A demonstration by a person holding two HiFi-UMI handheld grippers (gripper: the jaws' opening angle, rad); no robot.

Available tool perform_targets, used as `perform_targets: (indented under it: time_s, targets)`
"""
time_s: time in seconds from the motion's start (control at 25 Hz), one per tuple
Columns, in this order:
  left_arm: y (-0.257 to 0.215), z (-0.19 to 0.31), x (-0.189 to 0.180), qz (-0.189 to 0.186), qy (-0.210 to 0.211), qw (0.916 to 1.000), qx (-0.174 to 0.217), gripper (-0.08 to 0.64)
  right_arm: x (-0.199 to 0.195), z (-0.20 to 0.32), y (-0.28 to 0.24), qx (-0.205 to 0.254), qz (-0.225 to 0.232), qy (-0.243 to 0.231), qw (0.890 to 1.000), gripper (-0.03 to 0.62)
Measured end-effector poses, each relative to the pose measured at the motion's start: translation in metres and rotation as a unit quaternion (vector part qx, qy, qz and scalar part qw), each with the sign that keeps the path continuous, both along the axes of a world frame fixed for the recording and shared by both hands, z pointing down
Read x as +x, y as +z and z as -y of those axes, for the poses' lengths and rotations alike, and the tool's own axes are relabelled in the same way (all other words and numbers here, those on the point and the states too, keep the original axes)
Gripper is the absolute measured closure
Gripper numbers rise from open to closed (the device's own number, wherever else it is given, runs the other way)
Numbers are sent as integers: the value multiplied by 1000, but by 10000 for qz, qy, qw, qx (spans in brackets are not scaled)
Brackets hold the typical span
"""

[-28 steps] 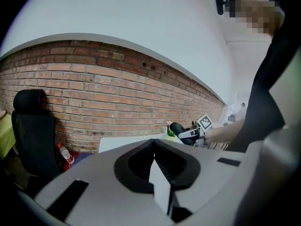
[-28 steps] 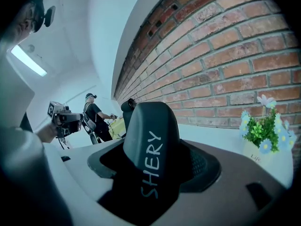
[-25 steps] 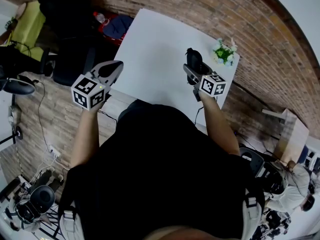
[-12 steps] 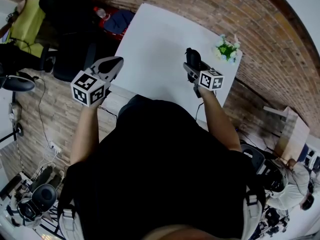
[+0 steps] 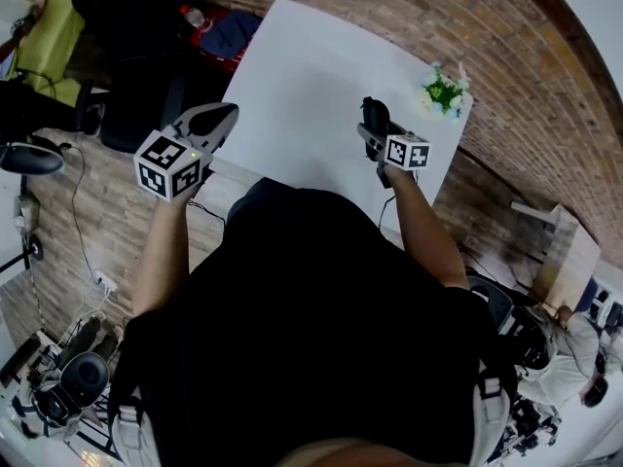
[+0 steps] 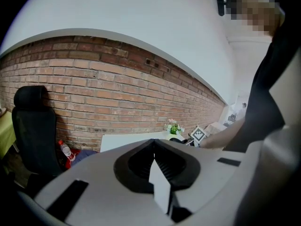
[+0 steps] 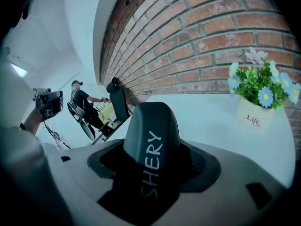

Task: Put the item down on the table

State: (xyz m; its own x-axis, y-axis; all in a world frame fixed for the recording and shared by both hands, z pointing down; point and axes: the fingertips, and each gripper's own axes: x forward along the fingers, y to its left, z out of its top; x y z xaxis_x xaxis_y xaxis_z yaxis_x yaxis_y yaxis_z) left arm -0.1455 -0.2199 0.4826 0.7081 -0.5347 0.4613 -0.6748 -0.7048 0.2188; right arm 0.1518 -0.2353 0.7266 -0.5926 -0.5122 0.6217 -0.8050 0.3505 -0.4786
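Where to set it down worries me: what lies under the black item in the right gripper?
Bare white table shows below the black item in the right gripper; the spot directly beneath is covered.

My head camera looks steeply down onto the table [image 5: 311,86]. Both gripper cameras sit close behind their jaws, facing the wall [image 6: 94,93]; all share the pot [image 5: 443,93].

It looked like a shared office or studio workspace. Exposed brick walls [image 5: 545,95] ran behind a plain white counter [image 5: 311,86], and a black office chair [image 6: 33,126] stood beside it. A small flower pot [image 5: 443,93] decorated one corner, cables [image 5: 83,251] trailed over the floor, and another person [image 5: 574,358] sat nearby.
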Motion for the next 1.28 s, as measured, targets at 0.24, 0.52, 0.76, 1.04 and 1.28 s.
perform_targets:
  time_s: [0.24,0.52,0.76,1.04,1.28]
  targets:
    - [4,0,1,0,86,9999,-62,549,4,-9,27,-283,-114,65,9995,250]
    - [10,2,3,16,129,9998,-141,549,-5,-9,42,-381,-252,-83,9989,250]
    - [13,5,1,22,171,9997,-184,549,-15,-7,53,-414,-419,-154,9981,250]
    - [16,7,-4,40,185,9995,-238,549,-15,-8,72,-540,-594,-146,9967,249]
    - [23,11,-8,88,136,9993,-329,549,-7,-15,92,-750,-686,-112,9948,249]
